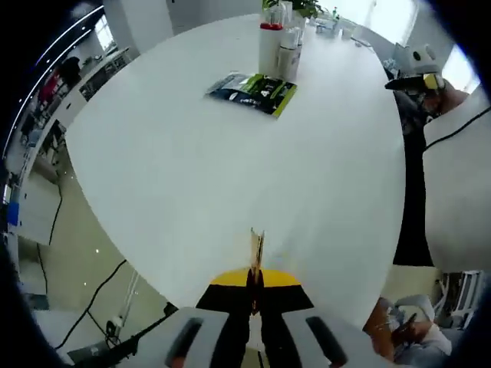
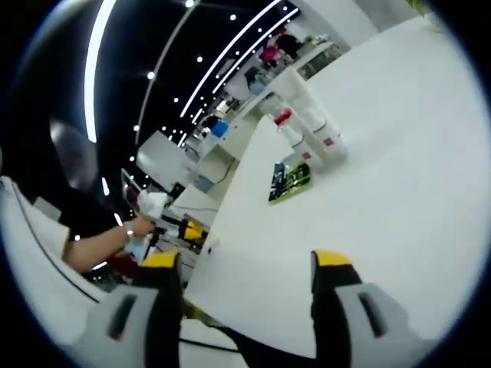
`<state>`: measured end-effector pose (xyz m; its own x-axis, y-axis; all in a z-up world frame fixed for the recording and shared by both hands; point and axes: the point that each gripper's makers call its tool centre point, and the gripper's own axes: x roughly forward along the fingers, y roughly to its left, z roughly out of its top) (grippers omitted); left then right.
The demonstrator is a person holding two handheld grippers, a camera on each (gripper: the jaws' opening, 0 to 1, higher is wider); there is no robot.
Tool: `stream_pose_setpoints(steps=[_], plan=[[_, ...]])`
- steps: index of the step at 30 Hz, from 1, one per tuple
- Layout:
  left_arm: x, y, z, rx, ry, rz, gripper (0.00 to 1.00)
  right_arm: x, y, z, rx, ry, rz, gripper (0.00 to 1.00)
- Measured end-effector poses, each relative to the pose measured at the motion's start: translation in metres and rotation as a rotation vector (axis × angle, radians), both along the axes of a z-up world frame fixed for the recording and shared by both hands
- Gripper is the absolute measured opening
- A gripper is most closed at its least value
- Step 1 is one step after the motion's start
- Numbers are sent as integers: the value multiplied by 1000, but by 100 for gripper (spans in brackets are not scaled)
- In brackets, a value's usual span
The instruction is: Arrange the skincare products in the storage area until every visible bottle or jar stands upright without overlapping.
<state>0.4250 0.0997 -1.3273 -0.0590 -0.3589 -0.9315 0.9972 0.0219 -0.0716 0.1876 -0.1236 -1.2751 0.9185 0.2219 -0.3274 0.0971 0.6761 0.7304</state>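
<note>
Several white skincare bottles [image 1: 279, 42] stand upright close together at the far side of the round white table [image 1: 192, 176]; one has a red cap [image 1: 270, 27]. A flat dark-and-green packet [image 1: 253, 93] lies just in front of them. My left gripper [image 1: 255, 257] hovers over the near table edge, jaws pressed together, far from the bottles. In the right gripper view the same bottles [image 2: 311, 126] and packet [image 2: 290, 182] sit ahead on the table [image 2: 383, 192]. My right gripper [image 2: 245, 261] is open with nothing between its fingers. The left gripper [image 2: 188, 228] shows at the left, held in a hand.
A person in white sleeves [image 1: 460, 176] stands at the table's right side, holding the right gripper [image 1: 418, 70]. A potted plant and small items [image 1: 322, 15] sit behind the bottles. Cables [image 1: 84, 307] run across the floor beyond the near-left table edge.
</note>
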Motion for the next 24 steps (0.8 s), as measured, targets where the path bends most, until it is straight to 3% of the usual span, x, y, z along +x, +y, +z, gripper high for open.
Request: stream_pose_setpoints(steps=[3, 5, 9, 11, 13, 14, 16, 19, 21, 24], plan=[[-26, -25, 28, -109, 29, 21, 2, 4, 0, 8, -23, -16, 36, 62], [-51, -46, 45, -202, 82, 16, 2, 8, 0, 15, -29, -30, 57, 60], [-87, -73, 61, -285, 137, 11, 2, 21, 8, 34, -57, -80, 135, 54], [-110, -91, 66, -335, 212, 47, 2, 29, 14, 43, -108, -112, 194, 50], [-129, -105, 70, -389, 253, 11, 2, 33, 20, 46, -139, -121, 238, 44], [-145, -114, 71, -399, 302, 32, 2, 36, 27, 48, -160, -123, 284, 41], [-152, -121, 71, -413, 298, 33, 2, 37, 35, 53, -173, -137, 330, 37], [-169, -135, 76, -455, 352, 57, 2, 36, 46, 61, -233, -167, 414, 29], [-185, -143, 79, -460, 400, 59, 2, 38, 46, 69, -344, -203, 437, 26], [-193, -150, 79, -452, 404, 35, 2, 36, 47, 76, -390, -220, 475, 25]])
